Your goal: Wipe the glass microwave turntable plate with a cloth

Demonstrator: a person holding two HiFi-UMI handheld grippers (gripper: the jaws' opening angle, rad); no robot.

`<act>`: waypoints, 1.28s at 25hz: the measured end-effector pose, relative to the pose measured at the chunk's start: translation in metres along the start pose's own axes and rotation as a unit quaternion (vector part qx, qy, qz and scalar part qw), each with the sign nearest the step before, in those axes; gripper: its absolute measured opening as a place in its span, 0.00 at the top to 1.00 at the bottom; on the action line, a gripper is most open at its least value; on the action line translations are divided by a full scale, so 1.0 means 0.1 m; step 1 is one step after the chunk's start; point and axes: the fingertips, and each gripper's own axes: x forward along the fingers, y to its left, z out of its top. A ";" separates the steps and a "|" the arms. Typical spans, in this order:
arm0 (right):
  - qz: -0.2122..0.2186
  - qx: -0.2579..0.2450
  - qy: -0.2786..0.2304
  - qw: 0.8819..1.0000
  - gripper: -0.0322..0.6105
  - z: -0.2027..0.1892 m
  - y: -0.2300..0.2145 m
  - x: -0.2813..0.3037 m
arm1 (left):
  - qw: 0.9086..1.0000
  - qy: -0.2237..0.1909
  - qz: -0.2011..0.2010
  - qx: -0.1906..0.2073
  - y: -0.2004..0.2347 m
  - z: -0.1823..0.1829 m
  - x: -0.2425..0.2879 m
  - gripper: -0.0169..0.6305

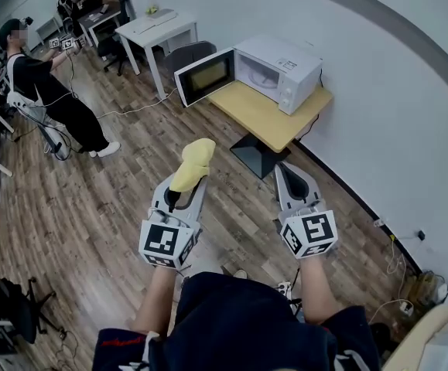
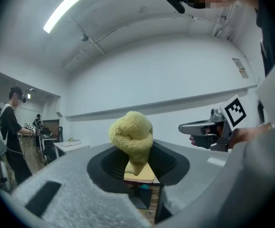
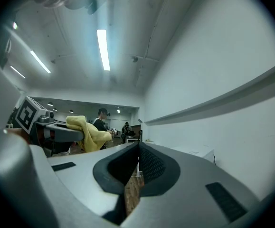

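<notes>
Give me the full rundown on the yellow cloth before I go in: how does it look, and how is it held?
The yellow cloth looks like fluffy, terry-like fabric, bunched into a knot-like wad rather than spread flat. It is pinched between the jaws of the left gripper. Most of the wad bulges above and past the jaw tips, and a short tail hangs between them. It is held in the air, well short of the microwave, and only the gripper touches it.

Fluffy, rough-napped yellow cloth [image 1: 193,163]. Matt grey plastic on left hand-held gripper [image 2: 139,167] and right hand-held gripper [image 1: 286,168]. Smooth pale wood bench [image 1: 264,118], upper middle of frame; smooth white microwave casing [image 1: 284,66]; wood-grain plank floor [image 1: 92,207].
</notes>
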 end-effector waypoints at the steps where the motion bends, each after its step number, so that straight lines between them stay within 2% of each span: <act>1: -0.002 -0.001 0.002 1.000 0.93 -0.03 -0.03 -0.01 | 1.000 0.002 0.000 0.000 -0.03 -0.01 0.02 0.79; 6: 0.003 -0.017 0.012 1.000 0.93 -0.10 -0.14 0.04 | 1.000 0.004 0.003 0.000 -0.08 -0.04 0.15 0.79; 15: 0.004 -0.015 0.013 1.000 0.93 -0.16 -0.34 0.32 | 1.000 0.006 -0.001 0.004 0.04 -0.07 0.48 0.79; 24: 0.002 -0.018 0.025 1.000 0.93 -0.33 -0.48 1.04 | 1.000 0.009 -0.006 -0.001 0.57 -0.22 0.99 0.79; 32: -0.008 -0.024 0.034 0.999 0.93 -0.32 -0.63 2.01 | 1.000 0.007 -0.018 -0.012 1.36 -0.25 1.63 0.79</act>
